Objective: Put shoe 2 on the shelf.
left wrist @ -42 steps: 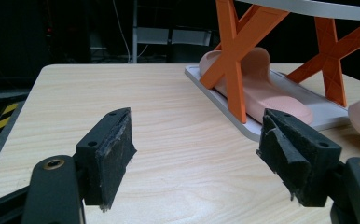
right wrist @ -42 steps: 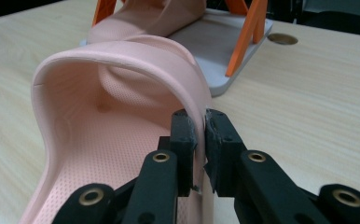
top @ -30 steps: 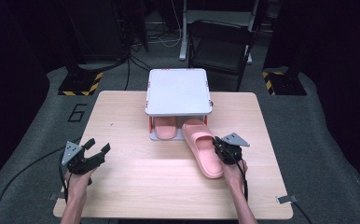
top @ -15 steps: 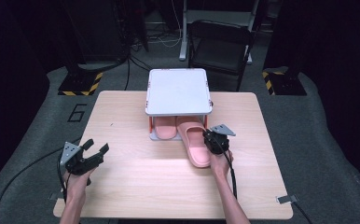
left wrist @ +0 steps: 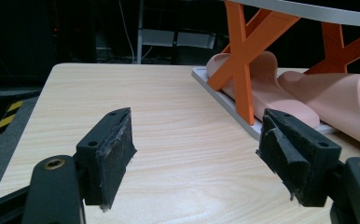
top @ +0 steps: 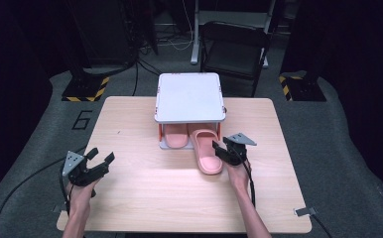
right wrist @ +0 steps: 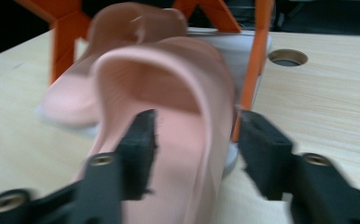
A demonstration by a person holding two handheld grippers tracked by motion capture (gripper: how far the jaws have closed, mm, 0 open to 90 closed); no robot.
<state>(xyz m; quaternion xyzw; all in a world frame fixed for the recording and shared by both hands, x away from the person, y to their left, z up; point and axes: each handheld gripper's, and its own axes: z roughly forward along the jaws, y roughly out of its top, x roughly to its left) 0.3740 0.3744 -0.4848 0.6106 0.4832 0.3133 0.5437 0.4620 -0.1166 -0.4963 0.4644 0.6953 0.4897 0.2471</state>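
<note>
Right tongs [top: 220, 150], jaws just opened, are set around the pink slipper's [top: 207, 151] right edge; left tongs [top: 100, 159] are held wide over the bench [top: 145, 198].

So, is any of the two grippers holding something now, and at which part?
Nothing is held. The right gripper has just opened its jaws around the side edge of the pink slipper, no longer pressing. The left gripper is open.

The low white-topped rack [top: 190, 97] with its orange cross-legs [left wrist: 241, 56] closes off the table's [top: 145, 193] far middle, both pink slippers [top: 207, 151] crowding underneath, while broad bare wood lies open across the near half.
</note>
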